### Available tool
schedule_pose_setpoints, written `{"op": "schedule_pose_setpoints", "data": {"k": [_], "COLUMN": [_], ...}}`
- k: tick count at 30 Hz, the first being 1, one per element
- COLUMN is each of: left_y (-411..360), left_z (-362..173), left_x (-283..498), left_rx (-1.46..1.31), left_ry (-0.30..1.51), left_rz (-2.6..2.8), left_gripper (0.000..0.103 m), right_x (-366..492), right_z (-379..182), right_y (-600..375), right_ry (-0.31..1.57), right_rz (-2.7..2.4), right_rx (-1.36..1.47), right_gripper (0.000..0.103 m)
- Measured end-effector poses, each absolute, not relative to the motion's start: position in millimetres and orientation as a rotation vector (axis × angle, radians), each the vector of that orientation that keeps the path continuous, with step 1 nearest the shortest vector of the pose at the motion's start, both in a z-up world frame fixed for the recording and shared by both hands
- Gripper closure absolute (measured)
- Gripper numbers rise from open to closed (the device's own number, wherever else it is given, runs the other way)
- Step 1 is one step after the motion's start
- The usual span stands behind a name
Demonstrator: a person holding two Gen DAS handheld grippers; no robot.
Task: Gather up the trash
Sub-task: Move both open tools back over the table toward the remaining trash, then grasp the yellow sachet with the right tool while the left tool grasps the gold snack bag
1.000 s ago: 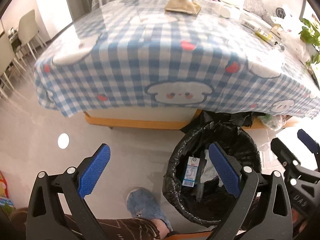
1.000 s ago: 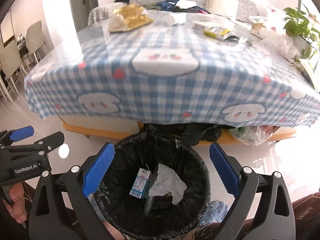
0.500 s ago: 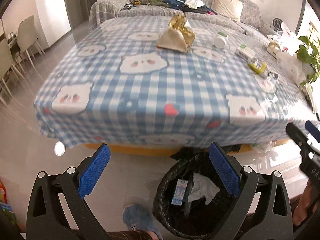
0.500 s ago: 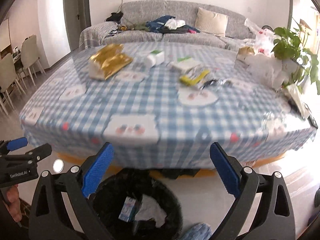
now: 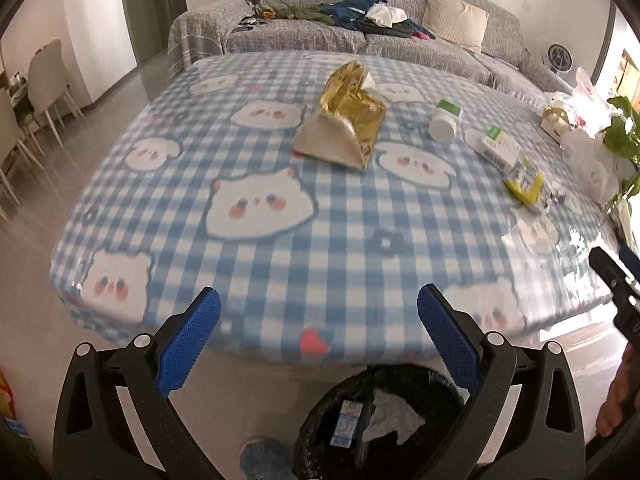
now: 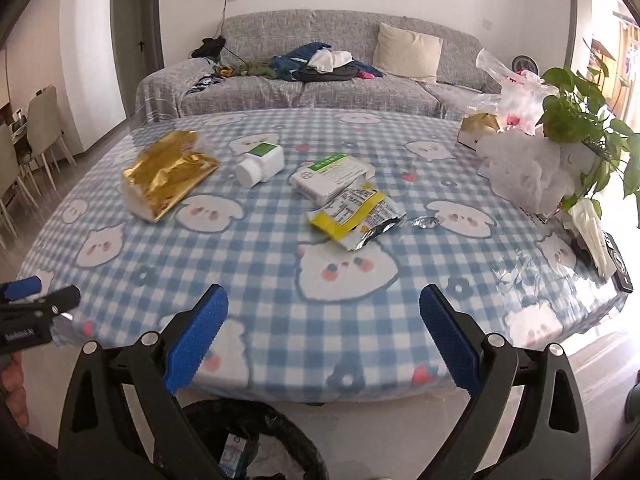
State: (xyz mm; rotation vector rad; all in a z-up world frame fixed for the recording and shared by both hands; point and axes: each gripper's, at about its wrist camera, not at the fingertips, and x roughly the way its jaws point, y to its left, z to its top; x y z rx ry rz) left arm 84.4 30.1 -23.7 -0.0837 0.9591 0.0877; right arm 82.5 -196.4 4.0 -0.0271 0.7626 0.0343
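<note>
Both claws, left claw [image 5: 318,322] & right claw [image 6: 322,322], spread wide w/ nothing held, over bin [image 5: 384,420] (partly filled). Next pick prob. yellow wrapper [image 6: 356,214] on table [image 6: 260,280], 12 o'clock; reach fwd, pinch.

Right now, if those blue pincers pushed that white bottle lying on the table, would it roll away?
Probably. The white bottle lies on its side on the glossy tablecloth, and its round body looks apt to roll. It seems like light plastic, so a nudge could send it far. Its smooth wall may slip between the fingers.
</note>
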Motion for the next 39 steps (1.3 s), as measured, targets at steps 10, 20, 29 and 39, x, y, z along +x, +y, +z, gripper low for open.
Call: {"op": "schedule_pose_setpoints", "data": {"k": [10, 20, 29, 39], "left_y": [31, 32, 32, 24], "left_z": [-31, -13, -25, -51], "left_x": [148, 211, 268, 309], "left_rx": [-0.070, -0.059, -0.061, -0.072], "left_ry": [0.964, 0.943, 0.994, 1.050], "left_rz": [0.101, 0.103, 0.109, 0.098], "left_gripper": [0.008, 0.006, 0.006, 0.024], "right_x": [140, 199, 238, 265], "right_z": [-11, -15, -29, -54], "right_y": [-222, -239, -231, -235], "right_ry": [0.782, 0.811, 0.851, 0.892], "right_rz": [0.039, 0.013, -0.007, -0.030], "right_rx": [-0.030, -0.004, -0.046, -0.093], "right_gripper": [0.010, 0.010, 0.010, 0.011]}}
